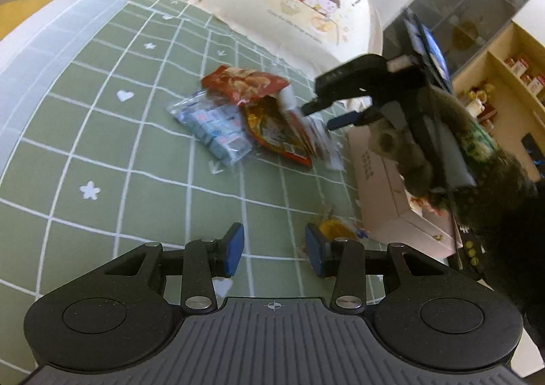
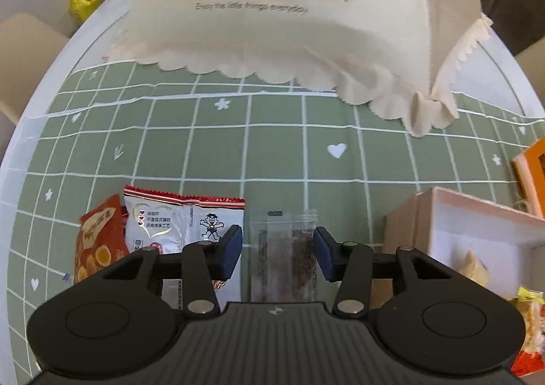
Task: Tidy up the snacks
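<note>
A green gridded cloth is spread over a white table. At the far edge a cream printed cover with scalloped hem is draped over something hidden. A pink box, open on top, is set at the right of the cloth, with small wrapped pieces seen inside; an orange box is placed just beyond it. Snacks are gathered in a loose pile mid-cloth: a red packet, a blue-and-clear packet beside it, an orange-red packet overlapping both. In the right wrist view a white packet with a cartoon figure is laid next to a red-orange one, and a clear sleeve of dark contents lies lengthwise just right of them. A small yellow wrapped sweet lies near the pink box. The right gripper is pitched steeply down, its fingers set either side of the clear sleeve; whether the pads press it cannot be told. It is carried by a hand in a fuzzy dark sleeve. The left gripper is tilted down over bare cloth, partly open, nothing between its pads, the yellow sweet just beyond its right finger.
</note>
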A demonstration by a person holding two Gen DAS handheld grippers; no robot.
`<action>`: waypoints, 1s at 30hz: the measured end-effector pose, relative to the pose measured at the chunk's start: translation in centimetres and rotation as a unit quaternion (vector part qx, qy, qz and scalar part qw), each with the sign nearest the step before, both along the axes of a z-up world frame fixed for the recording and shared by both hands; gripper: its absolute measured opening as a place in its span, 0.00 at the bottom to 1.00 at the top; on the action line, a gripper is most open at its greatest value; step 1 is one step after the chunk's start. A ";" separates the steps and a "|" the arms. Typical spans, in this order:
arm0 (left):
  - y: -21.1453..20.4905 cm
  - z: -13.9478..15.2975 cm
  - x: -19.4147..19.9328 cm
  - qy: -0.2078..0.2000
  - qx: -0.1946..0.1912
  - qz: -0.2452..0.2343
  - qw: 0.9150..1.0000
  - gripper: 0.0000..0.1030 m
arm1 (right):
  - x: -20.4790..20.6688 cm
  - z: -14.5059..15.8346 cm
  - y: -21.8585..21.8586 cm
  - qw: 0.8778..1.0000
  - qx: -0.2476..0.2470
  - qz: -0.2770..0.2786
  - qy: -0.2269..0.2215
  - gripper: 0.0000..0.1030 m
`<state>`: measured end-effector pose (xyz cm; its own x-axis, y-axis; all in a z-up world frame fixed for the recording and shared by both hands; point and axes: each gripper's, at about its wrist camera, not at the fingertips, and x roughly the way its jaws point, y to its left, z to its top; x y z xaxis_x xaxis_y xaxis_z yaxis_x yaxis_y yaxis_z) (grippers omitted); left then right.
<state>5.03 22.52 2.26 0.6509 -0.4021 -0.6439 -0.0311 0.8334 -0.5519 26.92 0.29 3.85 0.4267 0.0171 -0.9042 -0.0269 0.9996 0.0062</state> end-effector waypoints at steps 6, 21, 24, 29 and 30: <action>1.6 0.7 0.9 -0.004 0.012 0.013 1.000 0.42 | -4.5 0.3 0.8 0.997 0.053 0.040 0.026 0.34; -0.7 2.3 1.2 0.010 0.109 0.003 0.994 0.42 | -21.5 0.5 -1.4 0.988 0.105 0.109 0.024 0.42; -2.0 1.8 -0.2 0.032 0.089 -0.012 0.995 0.42 | -24.5 1.3 -3.0 0.988 0.084 0.126 -0.010 0.76; -4.9 1.6 -1.7 0.054 0.067 -0.027 0.996 0.42 | -27.5 -0.2 -4.5 0.987 0.071 0.145 -0.002 0.81; -5.2 1.7 -2.0 0.056 0.070 -0.025 0.996 0.42 | -28.1 -0.3 -4.9 0.987 0.068 0.143 -0.005 0.81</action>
<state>3.01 17.33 3.99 0.5533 -0.3331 -0.7635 -0.0422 0.9042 -0.4251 -1.17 -4.59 3.51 0.3961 0.2599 -0.8807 -0.3092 0.9408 0.1386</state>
